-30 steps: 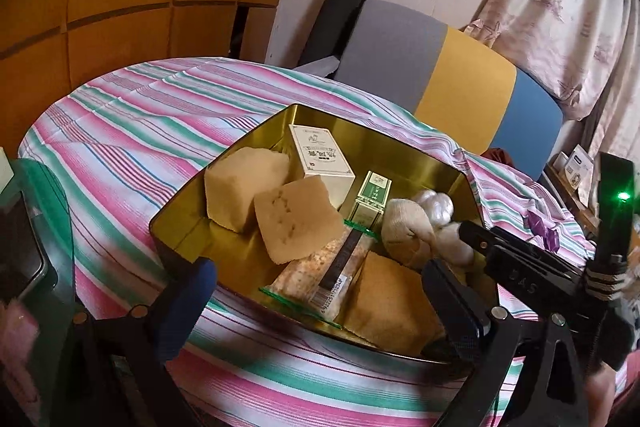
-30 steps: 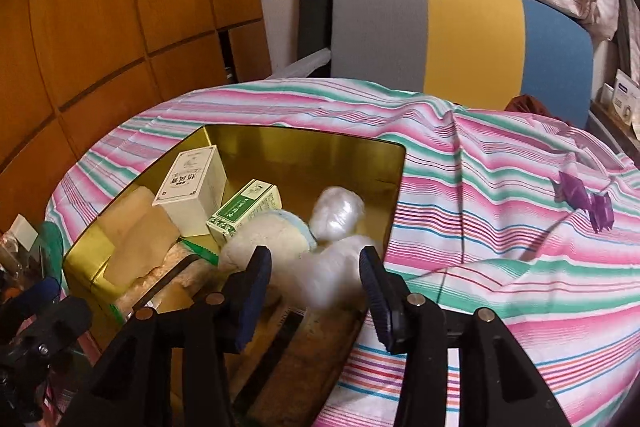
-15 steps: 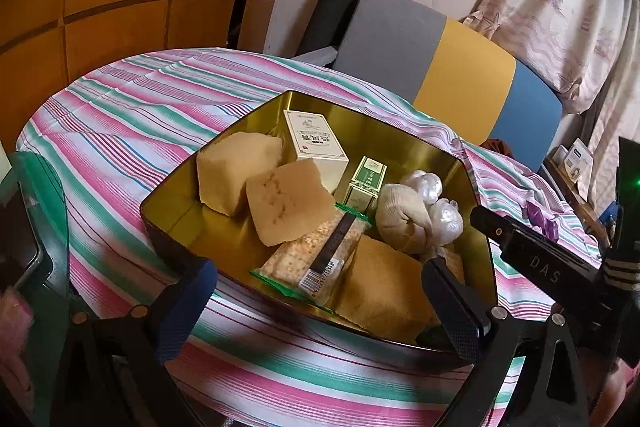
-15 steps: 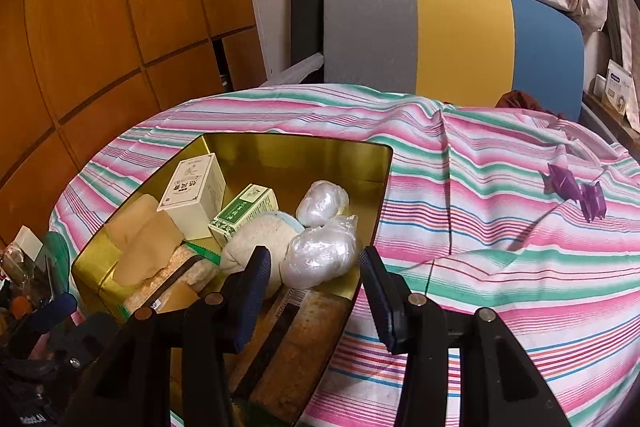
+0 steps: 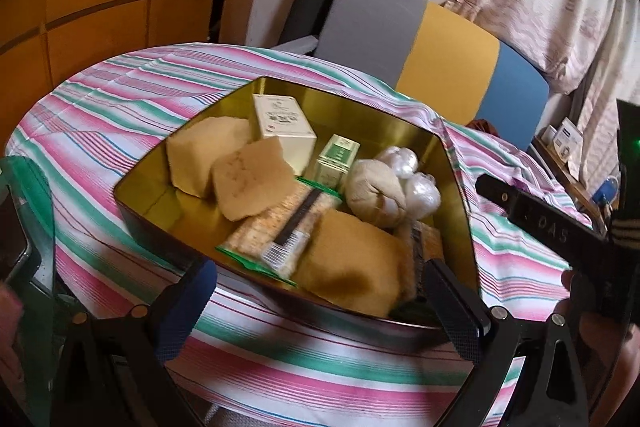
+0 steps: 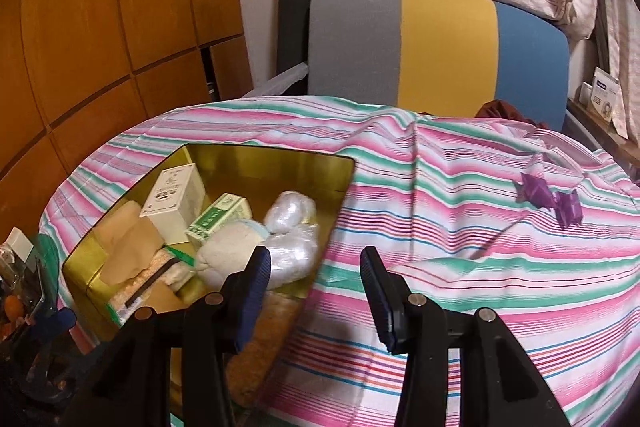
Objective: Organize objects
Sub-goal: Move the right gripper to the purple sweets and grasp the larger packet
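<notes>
Covering the round tabletop point(image 5: 120, 115) with pink, green and white stripes; backing onto orange-brown wooden wall panels point(image 6: 100, 27) and a grey, yellow and blue chair back point(image 6: 440, 47).

Sitting on the left part of that tabletop and holding every sorted item: a shallow gold metal tin point(image 5: 360, 107).

Leaning against the tin's far side: a cream cardboard box point(image 5: 284, 123), upright, with a smaller green-and-white carton point(image 5: 338, 157) just beside it.

Crowding the left and near parts of the tin: three tan sponge-like blocks point(image 5: 200, 159), two overlapping at the left, one at the near rim.

Lying between those blocks: a clear cracker packet with a barcode label point(image 5: 276, 235), flat.

Resting at the right side: a beige cloth pouch point(image 5: 372, 195), touching two white plastic-wrapped bundles point(image 5: 422, 189).

Hovering at the tin's near rim, released and spread wide, gripping nothing: the left tongs point(image 5: 318, 269).

Hanging over the tin's right edge, likewise released, pads apart with only tin and striped cloth showing between them: the right tongs point(image 6: 314, 255).

Lying well apart on the right of the cloth: two small purple folded-paper figures point(image 6: 548, 195).
</notes>
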A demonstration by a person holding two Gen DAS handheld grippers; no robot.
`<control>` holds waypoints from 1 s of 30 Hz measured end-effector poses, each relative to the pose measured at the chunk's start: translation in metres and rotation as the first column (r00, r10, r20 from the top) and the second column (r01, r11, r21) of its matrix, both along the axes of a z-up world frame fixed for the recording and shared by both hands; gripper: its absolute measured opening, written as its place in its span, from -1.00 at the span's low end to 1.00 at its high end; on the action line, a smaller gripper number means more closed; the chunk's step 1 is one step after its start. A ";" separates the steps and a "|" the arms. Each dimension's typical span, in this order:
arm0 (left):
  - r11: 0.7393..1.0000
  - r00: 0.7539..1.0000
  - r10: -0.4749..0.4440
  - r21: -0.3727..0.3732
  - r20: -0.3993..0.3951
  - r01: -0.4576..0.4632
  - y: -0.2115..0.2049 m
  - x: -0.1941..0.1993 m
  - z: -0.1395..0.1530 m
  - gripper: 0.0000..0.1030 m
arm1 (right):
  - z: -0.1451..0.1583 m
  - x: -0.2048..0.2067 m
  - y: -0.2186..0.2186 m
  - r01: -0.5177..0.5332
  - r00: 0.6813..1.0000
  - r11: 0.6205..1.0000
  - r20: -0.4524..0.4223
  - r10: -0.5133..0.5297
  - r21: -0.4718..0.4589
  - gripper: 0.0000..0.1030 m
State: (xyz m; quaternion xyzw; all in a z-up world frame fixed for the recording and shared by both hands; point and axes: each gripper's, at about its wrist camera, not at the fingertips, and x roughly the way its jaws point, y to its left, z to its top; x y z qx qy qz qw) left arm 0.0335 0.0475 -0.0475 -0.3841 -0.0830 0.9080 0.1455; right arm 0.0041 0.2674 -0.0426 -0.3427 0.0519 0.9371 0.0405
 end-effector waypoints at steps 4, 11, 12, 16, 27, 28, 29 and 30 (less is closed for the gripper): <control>0.999 0.999 -0.048 -0.020 -0.004 0.048 0.019 0.006 0.001 1.00 | 0.000 0.004 0.018 0.032 0.999 0.999 0.001 -0.032 -0.004 -0.09; 0.989 0.991 -0.134 -0.059 -0.009 0.133 0.054 0.011 0.006 1.00 | -0.008 0.016 0.057 0.106 0.994 0.994 0.015 -0.106 -0.019 -0.09; 0.987 0.989 -0.149 -0.065 -0.009 0.148 0.061 0.011 0.007 1.00 | -0.010 0.018 0.064 0.117 0.993 0.993 0.020 -0.117 -0.022 -0.09; 0.976 0.979 -0.203 -0.082 -0.015 0.201 0.085 0.015 0.011 1.00 | -0.021 0.026 0.089 0.157 0.987 0.987 0.039 -0.156 -0.024 -0.09; 0.922 0.931 -0.365 -0.143 -0.004 0.360 0.158 0.023 0.015 1.00 | -0.058 0.041 0.212 0.350 0.931 0.936 0.133 -0.341 -0.047 -0.09; 0.916 0.926 -0.377 -0.146 0.000 0.373 0.164 0.024 0.014 1.00 | -0.057 0.041 0.229 0.374 0.922 0.926 0.130 -0.364 -0.058 -0.09; 0.911 0.922 -0.388 -0.146 0.005 0.385 0.169 0.025 0.014 1.00 | -0.056 0.039 0.242 0.391 0.916 0.918 0.121 -0.382 -0.070 -0.09; 0.908 0.919 -0.395 -0.146 0.008 0.392 0.173 0.027 0.013 1.00 | -0.054 0.039 0.251 0.403 0.913 0.912 0.111 -0.393 -0.080 -0.08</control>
